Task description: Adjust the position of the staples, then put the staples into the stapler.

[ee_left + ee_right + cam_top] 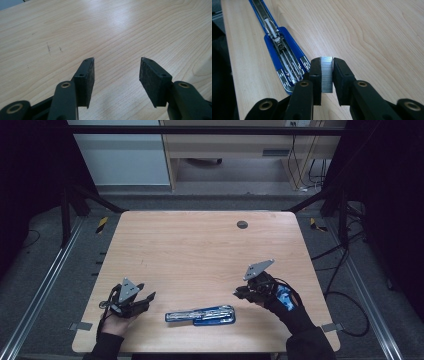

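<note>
A strip of staples (326,74) was clamped between the pads of the right gripper (327,75), just beside the opened blue stapler (201,315) lying flat near the table's (200,245) front edge. The left gripper (116,80) was held released, with nothing between its jaws. The strip would best be kept level and lined up with the magazine channel, apparently uncovered, before being lowered. No brand or writing could be read.

Black tongs (327,75) with brass-ringed screws, grey three-cornered plates, dark sleeves, black glove
</note>
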A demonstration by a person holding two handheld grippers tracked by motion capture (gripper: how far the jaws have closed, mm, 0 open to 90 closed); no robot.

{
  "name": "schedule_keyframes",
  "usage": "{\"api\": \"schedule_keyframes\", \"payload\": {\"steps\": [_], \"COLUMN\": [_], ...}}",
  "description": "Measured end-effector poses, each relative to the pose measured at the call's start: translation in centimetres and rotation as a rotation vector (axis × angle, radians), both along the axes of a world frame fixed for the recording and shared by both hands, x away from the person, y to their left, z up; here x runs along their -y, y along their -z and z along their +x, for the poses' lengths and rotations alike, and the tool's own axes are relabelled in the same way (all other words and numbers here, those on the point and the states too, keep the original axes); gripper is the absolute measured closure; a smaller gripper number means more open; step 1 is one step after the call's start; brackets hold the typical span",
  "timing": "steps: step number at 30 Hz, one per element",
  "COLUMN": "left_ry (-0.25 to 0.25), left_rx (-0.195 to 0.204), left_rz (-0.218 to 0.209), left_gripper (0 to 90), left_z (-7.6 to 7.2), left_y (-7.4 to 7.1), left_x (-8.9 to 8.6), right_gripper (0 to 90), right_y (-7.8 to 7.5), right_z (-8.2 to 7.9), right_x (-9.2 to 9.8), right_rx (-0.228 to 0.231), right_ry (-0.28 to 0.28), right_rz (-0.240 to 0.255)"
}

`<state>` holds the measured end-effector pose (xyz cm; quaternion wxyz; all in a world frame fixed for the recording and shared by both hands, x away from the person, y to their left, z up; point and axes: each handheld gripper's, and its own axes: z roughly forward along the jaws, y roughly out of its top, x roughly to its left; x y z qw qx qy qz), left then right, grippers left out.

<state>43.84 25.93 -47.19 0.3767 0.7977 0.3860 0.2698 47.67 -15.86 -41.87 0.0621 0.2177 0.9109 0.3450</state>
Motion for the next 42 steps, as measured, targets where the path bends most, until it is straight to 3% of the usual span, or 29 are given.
{"api": "schedule_keyframes", "payload": {"steps": [7,13,23,32,42], "left_ry": [0.001,0.004,0.006,0.01,0.007], "left_rx": [-0.007,-0.005,-0.013,-0.019,-0.023], "left_rz": [0.0,-0.002,0.003,0.002,0.006], "left_gripper": [45.7,45.6,45.5,45.3,45.4], "left_z": [0.1,0.1,0.1,0.2,0.3], "left_y": [0.1,0.1,0.2,0.2,0.3], "left_x": [0.0,0.1,0.1,0.1,0.2], "right_gripper": [77.7,77.7,77.6,77.6,77.6], "right_y": [-0.2,-0.3,-1.9,-1.5,-1.2], "right_z": [0.1,0.1,0.6,0.6,0.1], "right_x": [0.4,-0.2,-1.5,-2.2,-2.6], "right_rx": [-0.009,-0.01,0.002,-0.003,0.013], "right_ry": [-0.054,-0.09,-0.163,-0.201,-0.278], "right_rz": [0.017,-0.023,-0.083,-0.123,-0.117]}}
